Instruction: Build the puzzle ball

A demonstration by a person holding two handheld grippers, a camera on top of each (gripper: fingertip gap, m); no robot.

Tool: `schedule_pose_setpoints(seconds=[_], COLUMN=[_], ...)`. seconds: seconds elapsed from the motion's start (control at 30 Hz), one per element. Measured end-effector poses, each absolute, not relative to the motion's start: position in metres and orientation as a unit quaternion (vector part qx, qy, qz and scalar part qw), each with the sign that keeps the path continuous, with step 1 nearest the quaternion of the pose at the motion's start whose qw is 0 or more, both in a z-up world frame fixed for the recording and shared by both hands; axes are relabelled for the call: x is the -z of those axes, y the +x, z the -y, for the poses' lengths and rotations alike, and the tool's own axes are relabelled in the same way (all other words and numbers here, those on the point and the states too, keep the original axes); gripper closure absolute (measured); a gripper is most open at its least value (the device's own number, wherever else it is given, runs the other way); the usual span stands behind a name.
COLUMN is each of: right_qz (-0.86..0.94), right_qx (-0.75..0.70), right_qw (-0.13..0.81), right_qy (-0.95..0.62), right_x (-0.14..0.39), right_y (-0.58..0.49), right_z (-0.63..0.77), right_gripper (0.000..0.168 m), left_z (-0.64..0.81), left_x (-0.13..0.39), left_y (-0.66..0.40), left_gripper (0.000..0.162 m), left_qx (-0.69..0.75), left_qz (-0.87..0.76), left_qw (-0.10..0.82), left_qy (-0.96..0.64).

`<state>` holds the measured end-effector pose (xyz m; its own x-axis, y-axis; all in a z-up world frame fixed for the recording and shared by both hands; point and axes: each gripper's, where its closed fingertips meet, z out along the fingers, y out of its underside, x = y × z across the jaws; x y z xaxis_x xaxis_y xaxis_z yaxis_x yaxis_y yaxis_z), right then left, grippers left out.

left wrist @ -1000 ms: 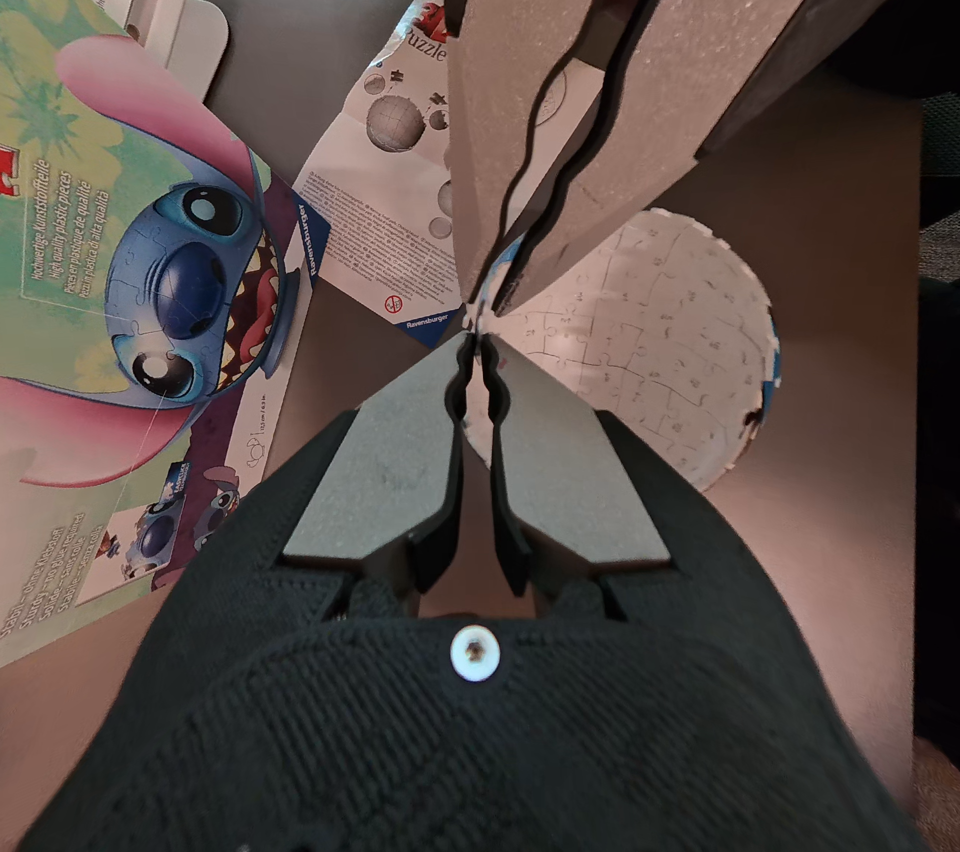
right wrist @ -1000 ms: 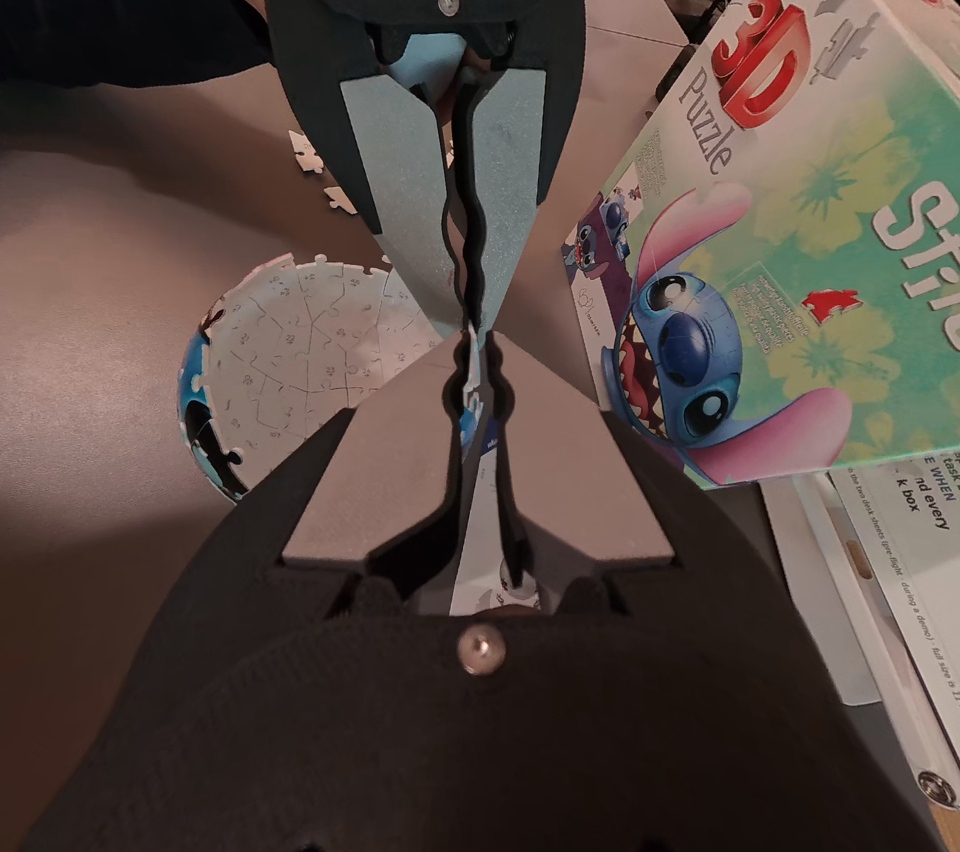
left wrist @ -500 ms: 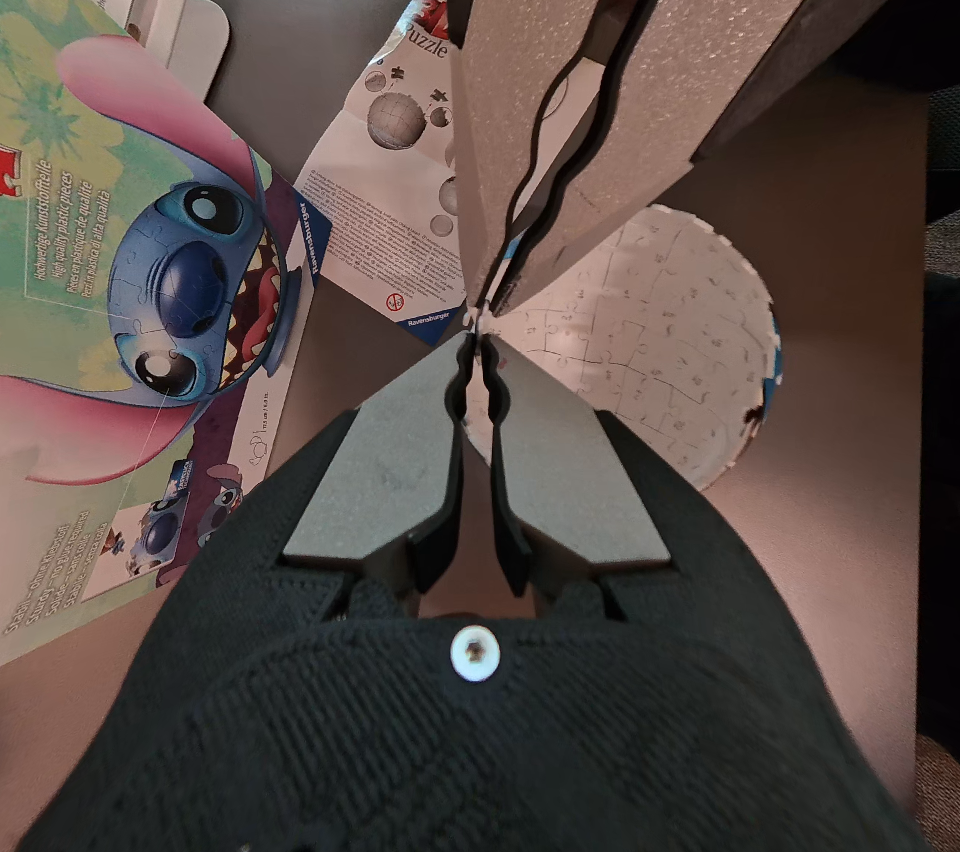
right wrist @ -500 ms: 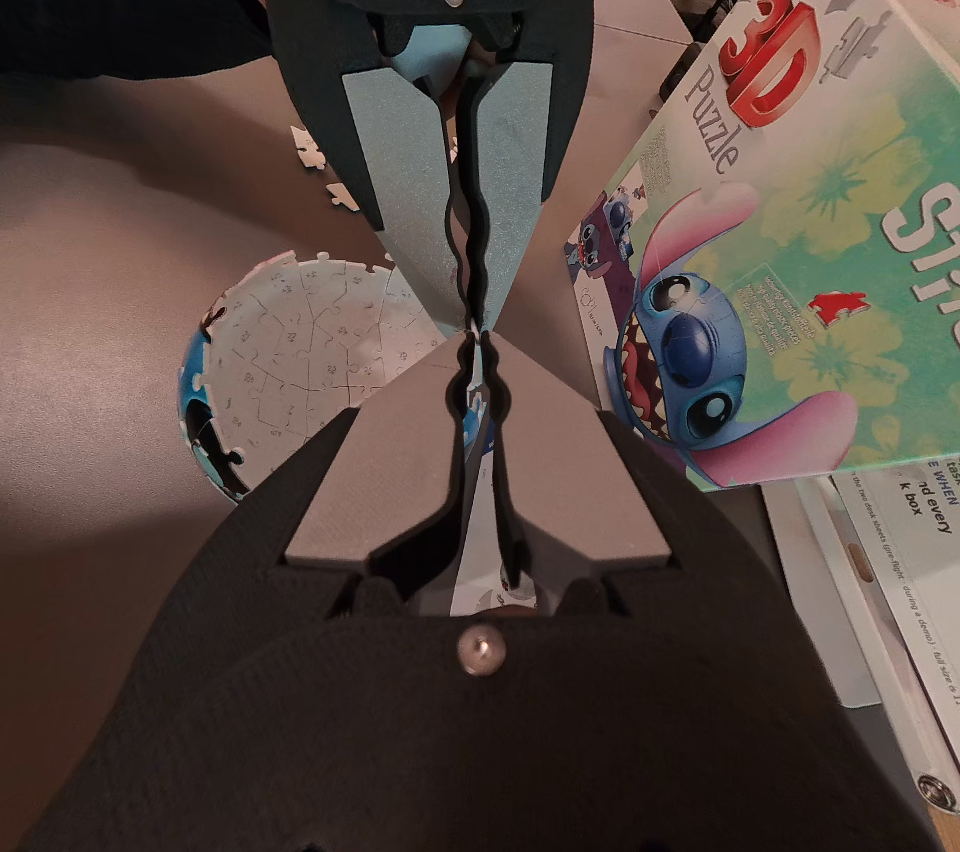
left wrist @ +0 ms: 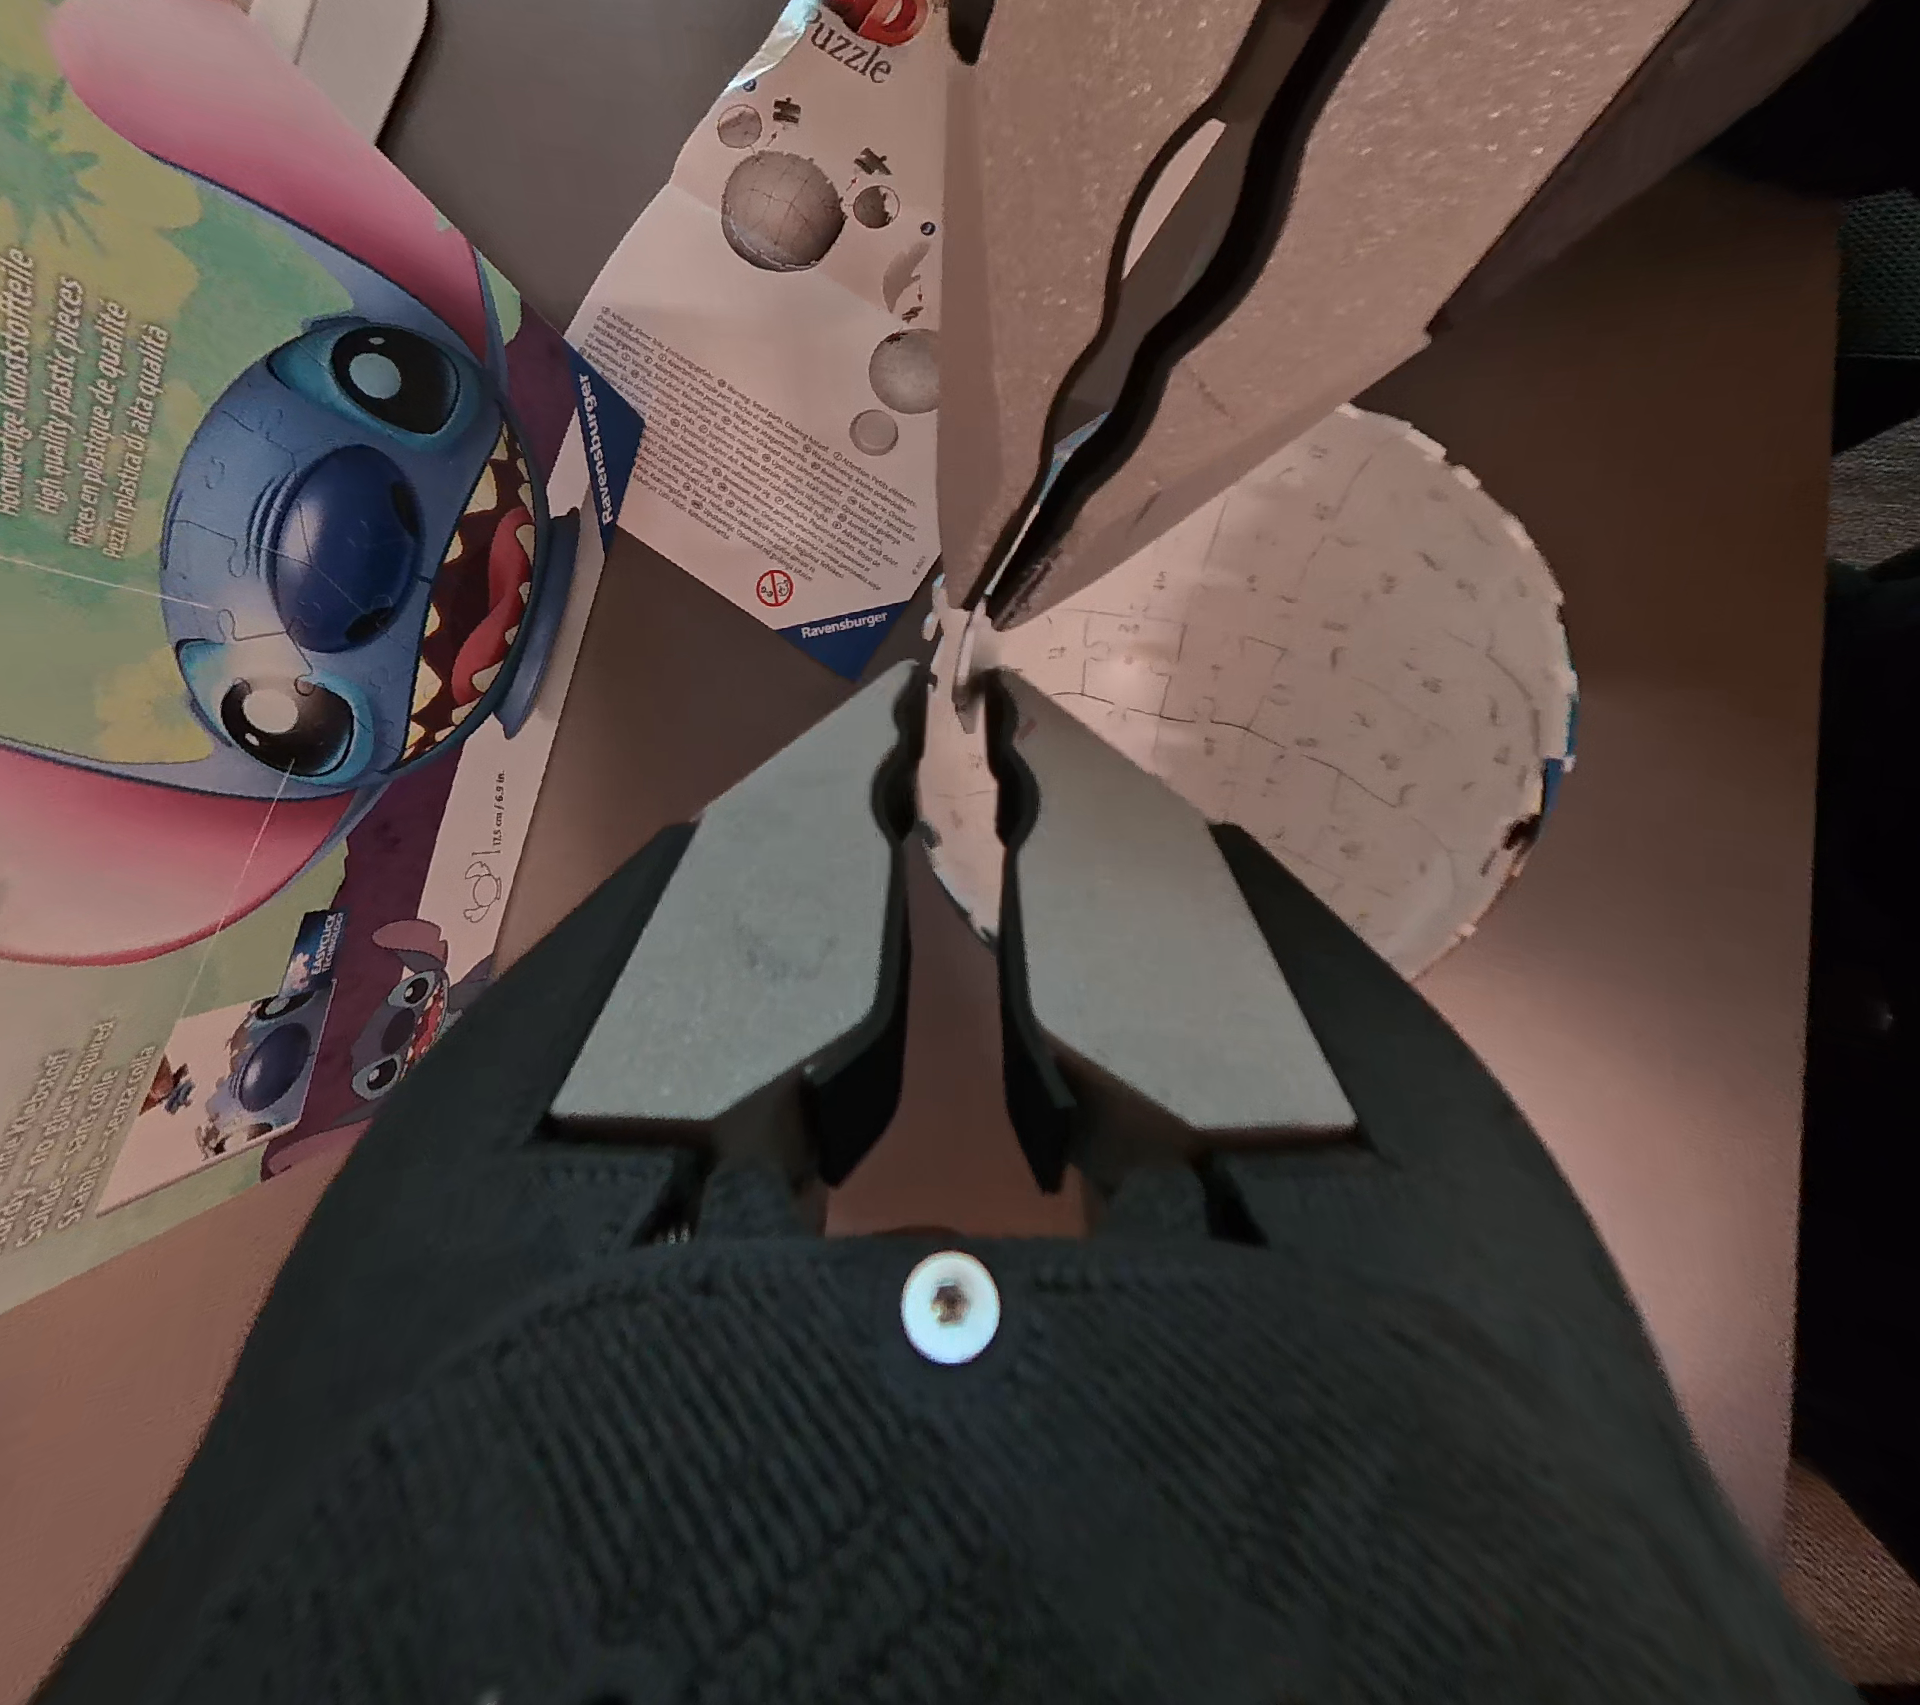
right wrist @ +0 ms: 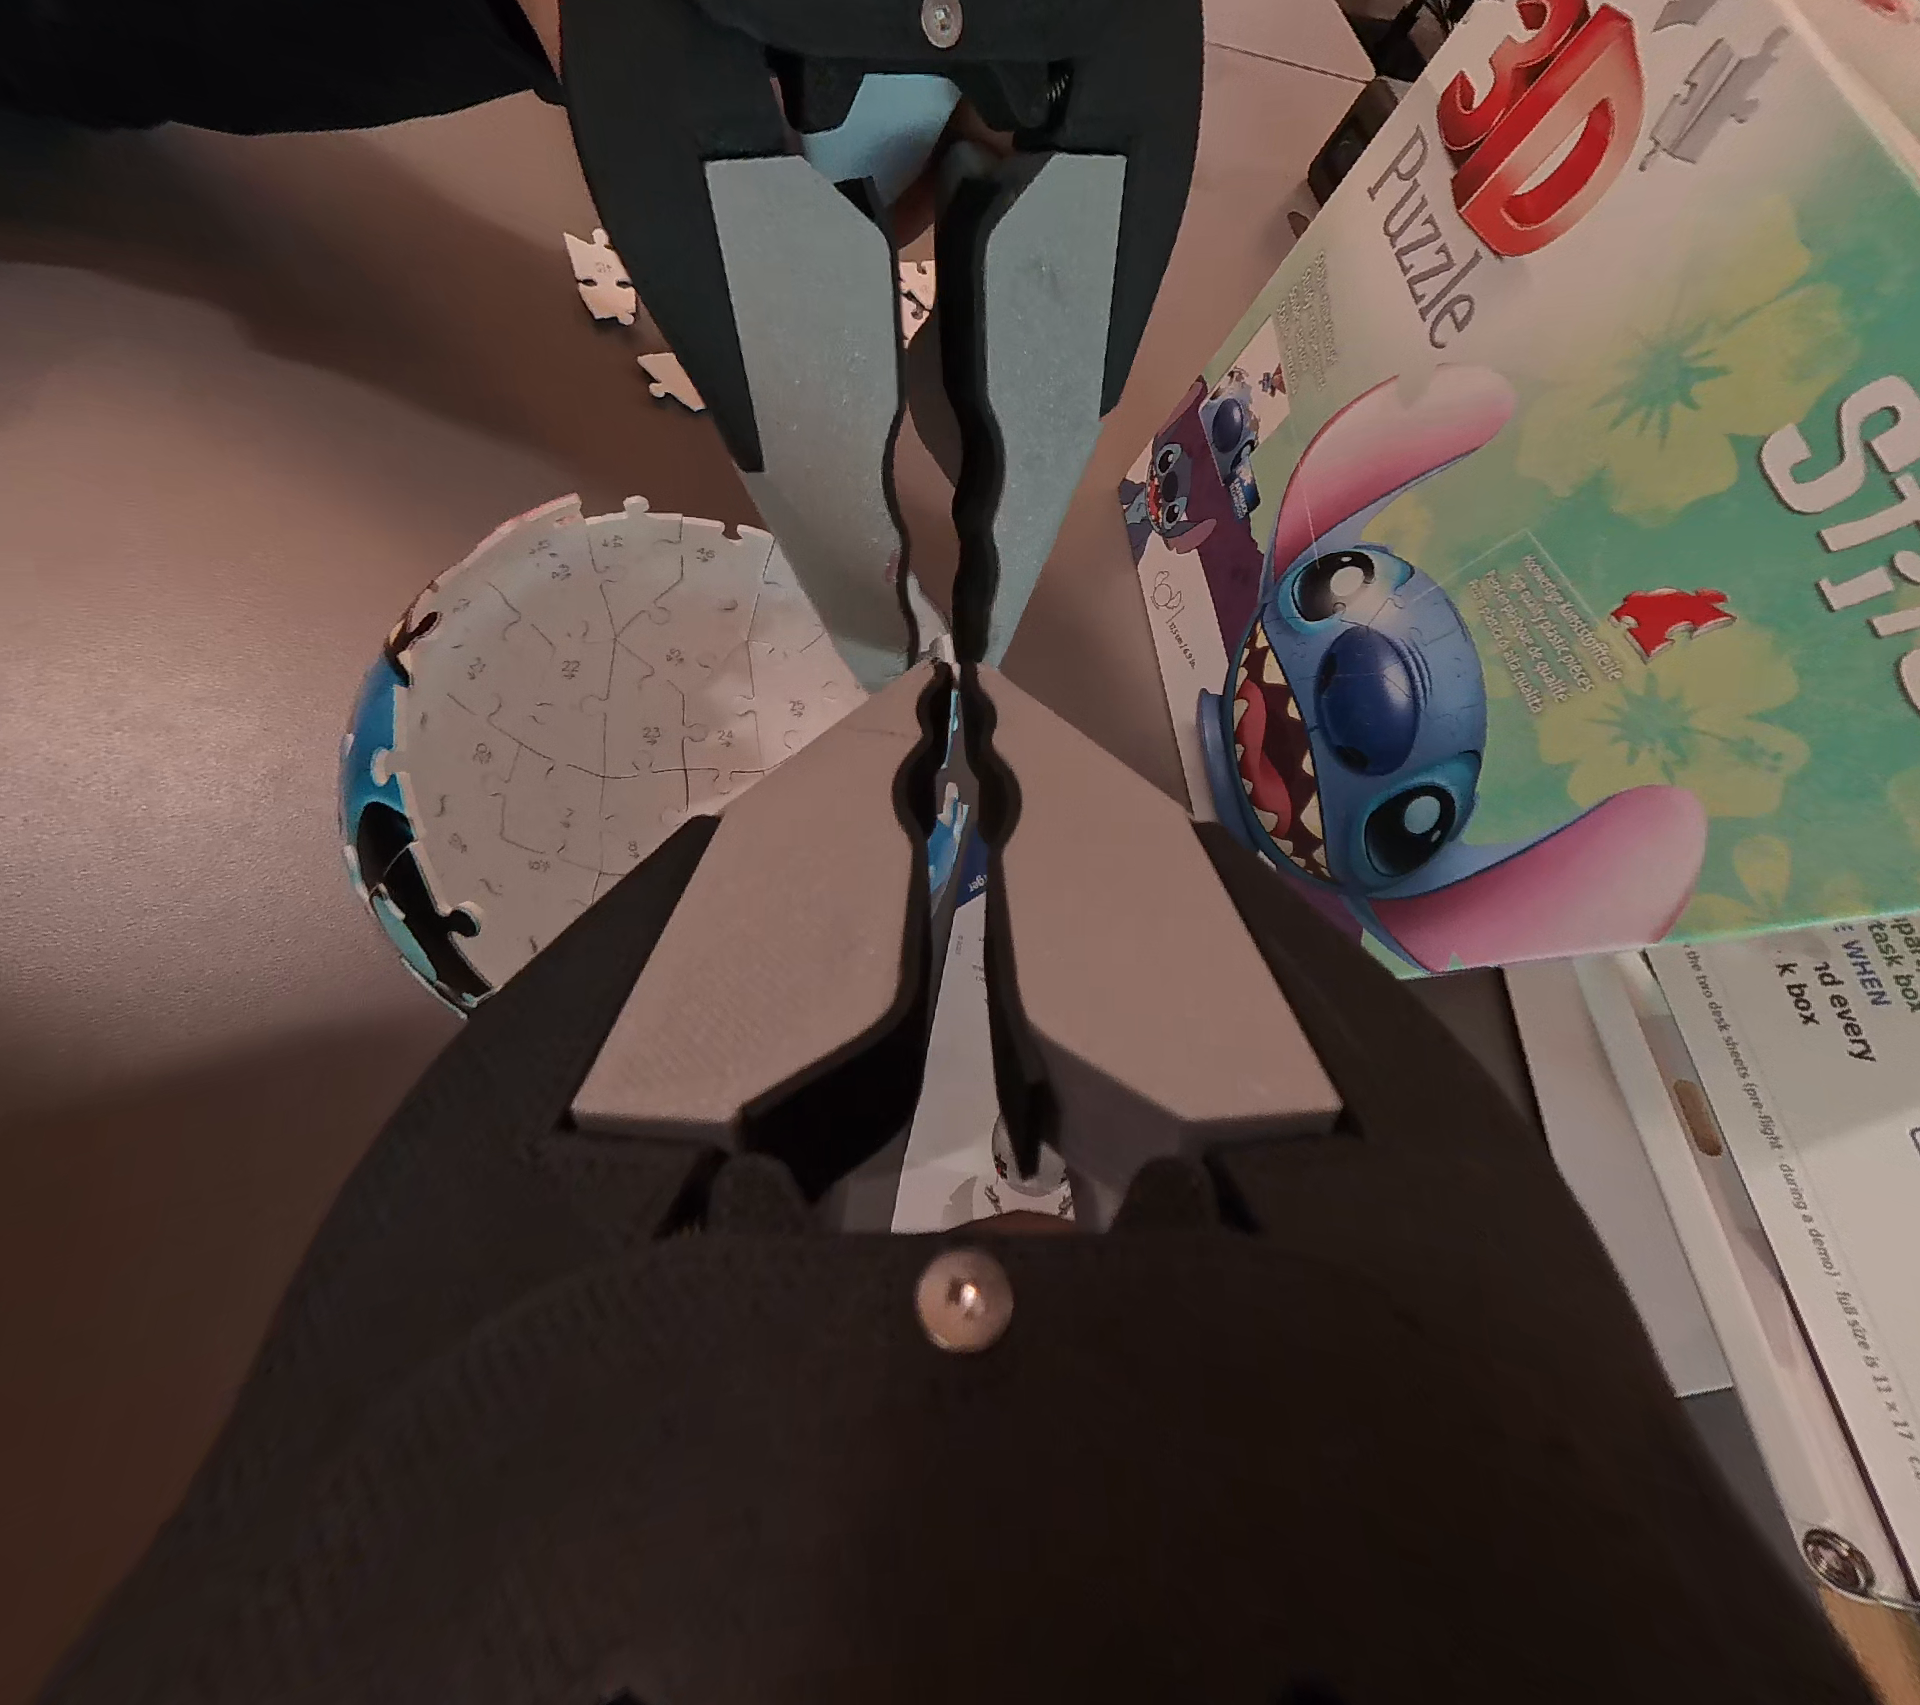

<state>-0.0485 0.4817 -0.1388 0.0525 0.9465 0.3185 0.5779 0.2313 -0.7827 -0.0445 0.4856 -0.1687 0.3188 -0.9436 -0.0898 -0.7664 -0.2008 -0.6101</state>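
A half-built puzzle ball lies open side up on the brown table, white inside and blue outside; it also shows in the right wrist view. My left gripper and my right gripper meet tip to tip above the ball's rim. A small white puzzle piece sits between the tips, pinched by both. The left jaws stand a narrow gap apart on it. In the left wrist view the right gripper comes in from the top.
The colourful puzzle box lies left of the ball and shows at the right in the other view. A folded instruction leaflet lies beside it. Loose pieces lie beyond the ball. White boxes are stacked at the right. Both grippers' tips are close together, under 4 cm apart.
The left gripper's jaws have parted slightly. Both grippers stay tip to tip over the ball's rim with only a small shift.
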Motion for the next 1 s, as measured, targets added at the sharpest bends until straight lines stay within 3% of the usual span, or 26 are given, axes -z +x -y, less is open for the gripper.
schedule_pose_setpoints(seconds=[0.07, 0.17, 0.5, 1.0], right_qz=[0.655, 0.657, 0.676, 0.698], right_qx=[-0.209, -0.201, -0.159, -0.104], right_qw=[0.432, 0.431, 0.437, 0.447], right_qy=[-0.583, -0.585, -0.572, -0.55], right_x=[0.14, 0.143, 0.15, 0.156], right_y=[-0.048, -0.048, -0.051, -0.053], right_z=[-0.482, -0.484, -0.484, -0.482], right_gripper=[0.168, 0.168, 0.168, 0.168], left_z=[-0.484, -0.483, -0.481, -0.487], left_x=[0.168, 0.167, 0.155, 0.169], left_y=[-0.044, -0.048, -0.06, -0.063], left_gripper=[0.156, 0.141, 0.131, 0.13], left_qx=[0.155, 0.153, 0.183, 0.139], left_qz=[-0.568, -0.567, -0.544, -0.554], left_qw=[0.288, 0.283, 0.278, 0.268], left_qy=[-0.755, -0.758, -0.77, -0.776])
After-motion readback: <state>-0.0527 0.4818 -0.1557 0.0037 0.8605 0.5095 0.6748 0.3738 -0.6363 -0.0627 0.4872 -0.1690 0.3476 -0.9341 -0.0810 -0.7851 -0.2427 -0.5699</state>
